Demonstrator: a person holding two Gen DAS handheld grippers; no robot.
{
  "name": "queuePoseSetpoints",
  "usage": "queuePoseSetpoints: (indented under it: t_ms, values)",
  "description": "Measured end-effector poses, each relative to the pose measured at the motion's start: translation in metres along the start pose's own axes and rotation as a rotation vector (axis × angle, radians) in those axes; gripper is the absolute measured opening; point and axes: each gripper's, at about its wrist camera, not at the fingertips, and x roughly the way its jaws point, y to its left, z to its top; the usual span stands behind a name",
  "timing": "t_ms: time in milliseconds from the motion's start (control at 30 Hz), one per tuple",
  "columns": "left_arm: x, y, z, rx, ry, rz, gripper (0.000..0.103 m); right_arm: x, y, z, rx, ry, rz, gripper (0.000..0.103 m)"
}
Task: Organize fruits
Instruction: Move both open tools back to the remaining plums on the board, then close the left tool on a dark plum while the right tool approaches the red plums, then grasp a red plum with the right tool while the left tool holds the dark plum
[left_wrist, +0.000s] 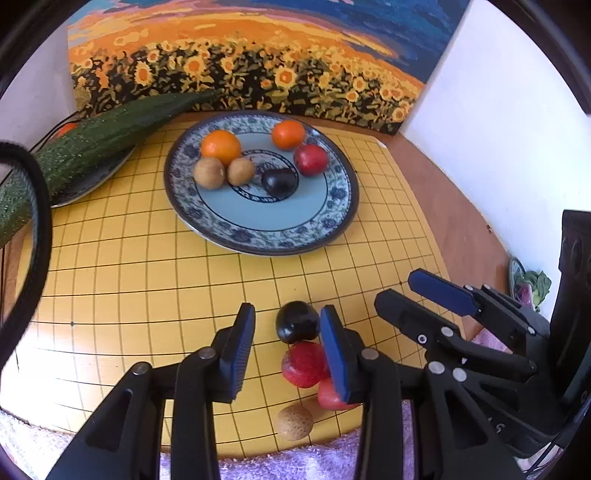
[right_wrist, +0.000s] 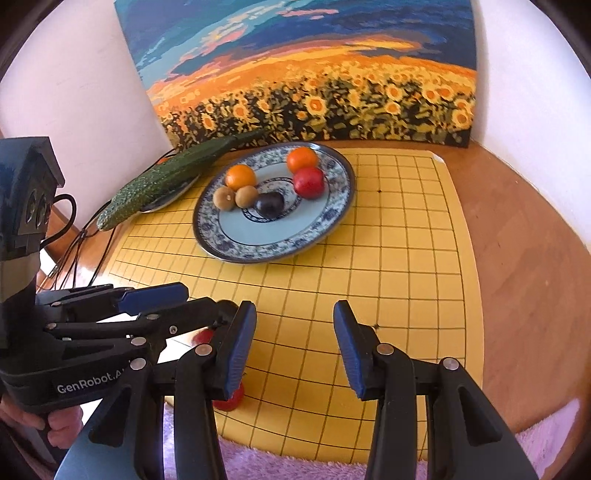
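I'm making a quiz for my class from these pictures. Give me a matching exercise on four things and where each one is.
Things:
1. cucumber
2. oranges
3. left claw
4. painting

Places:
A. leaning against the wall
B. on the blue patterned plate
C. across the small plate at the left
D. open around a dark fruit on the yellow board

Pairs: 1-C, 2-B, 3-D, 4-A

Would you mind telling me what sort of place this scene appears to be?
Probably a home, on a wooden table in a corner: a sunflower painting leans on the white wall, a yellow Go board serves as the mat, and fruit sits on a patterned plate.
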Motion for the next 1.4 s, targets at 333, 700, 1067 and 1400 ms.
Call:
queuePoseSetpoints:
  t_ms: [333, 700, 1067, 1400]
  values:
    - [0.013, -0.008, -0.002, 0.002, 0.027, 0.008, 0.038, 0.003, -0.010, -0.005, 0.048, 0.016, -0.009, 0.045]
    - [0.014, -0.012, -0.004, 0.003, 0.026, -0.017, 0.030, 0.003, -0.008, -0.006, 0.049, 0.018, -0.006, 0.045]
    - [-0.007, 0.013, -0.007, -0.059, -0.031, 0.034, 0.030, 0.005, 0.006, -0.009, 0.009, 0.025, 0.029, 0.045]
    - [-0.015, 0.034, -0.012, -0.117, -0.054, 0.087, 0.030, 0.010, 0.038, -0.016, -0.076, 0.060, 0.090, 0.045]
